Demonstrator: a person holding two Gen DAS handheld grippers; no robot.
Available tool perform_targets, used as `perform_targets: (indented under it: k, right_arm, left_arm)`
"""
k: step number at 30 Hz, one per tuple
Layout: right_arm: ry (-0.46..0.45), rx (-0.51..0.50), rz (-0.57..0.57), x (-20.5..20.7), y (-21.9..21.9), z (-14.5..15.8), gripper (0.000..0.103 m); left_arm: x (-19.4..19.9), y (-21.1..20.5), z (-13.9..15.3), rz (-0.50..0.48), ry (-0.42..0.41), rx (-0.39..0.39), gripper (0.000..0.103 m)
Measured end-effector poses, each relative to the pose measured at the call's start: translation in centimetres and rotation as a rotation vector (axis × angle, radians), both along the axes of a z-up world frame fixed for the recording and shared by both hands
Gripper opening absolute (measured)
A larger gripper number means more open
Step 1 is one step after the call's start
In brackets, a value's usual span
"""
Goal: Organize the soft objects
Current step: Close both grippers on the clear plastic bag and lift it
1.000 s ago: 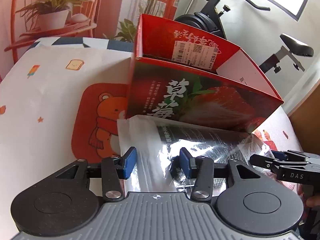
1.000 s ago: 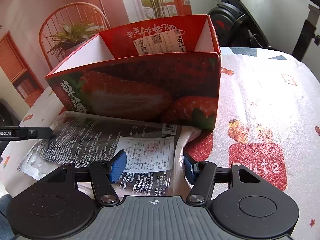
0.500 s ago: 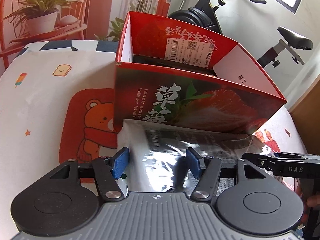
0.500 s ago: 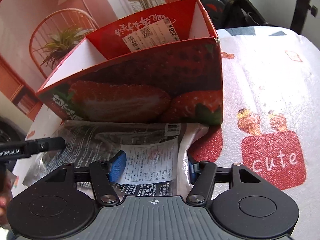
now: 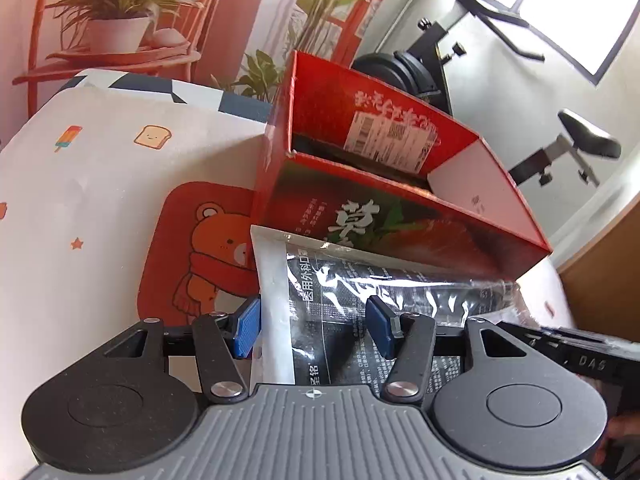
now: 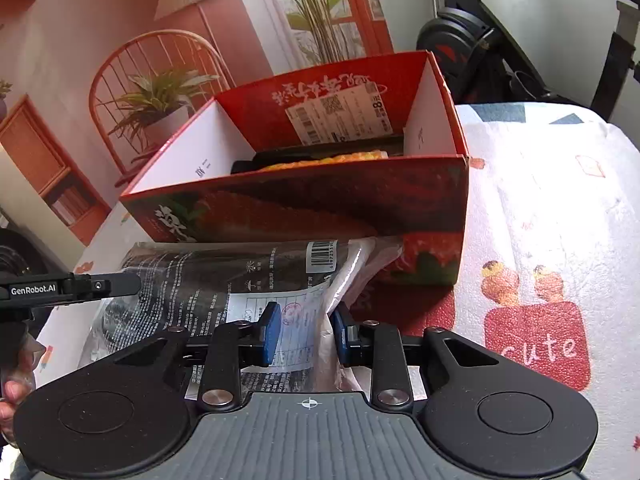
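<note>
A flat clear plastic packet (image 5: pixel 384 280) with black printed contents and a white label lies in front of a red strawberry-print carton (image 5: pixel 400 216). It also shows in the right wrist view (image 6: pixel 224 280), lifted and tilted toward the carton (image 6: pixel 320 204). My left gripper (image 5: pixel 312 326) straddles the packet's left end with its jaws apart around it. My right gripper (image 6: pixel 302 334) has closed on the packet's right end, bunching the plastic between the blue pads. Inside the carton lie an orange-yellow item (image 6: pixel 328 160) and something dark.
The table wears a white patterned cloth (image 6: pixel 552 208) with an orange bear mat (image 5: pixel 200 248) left of the carton. An exercise bike (image 5: pixel 500 52) stands behind the table. A wooden edge (image 5: pixel 600 264) is at the right.
My right gripper has narrowed onto the packet's end. Both grippers have risen and the packet has lifted toward the carton's front wall. My left jaws have widened slightly.
</note>
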State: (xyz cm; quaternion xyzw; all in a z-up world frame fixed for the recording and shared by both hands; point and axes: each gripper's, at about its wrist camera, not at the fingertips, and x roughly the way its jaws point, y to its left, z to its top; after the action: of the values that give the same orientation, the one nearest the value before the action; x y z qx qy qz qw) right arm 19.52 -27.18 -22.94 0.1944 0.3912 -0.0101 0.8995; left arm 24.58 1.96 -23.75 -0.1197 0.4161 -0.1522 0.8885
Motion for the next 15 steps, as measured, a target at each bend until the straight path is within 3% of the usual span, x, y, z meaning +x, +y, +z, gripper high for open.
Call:
perform_targets:
  k: [15]
  right_arm:
    - [-0.092, -0.02, -0.005, -0.9, 0.3, 3.9, 0.025]
  left_arm:
    - [-1.7, 0.2, 4.0, -0.048, -0.12, 0.001, 0.058]
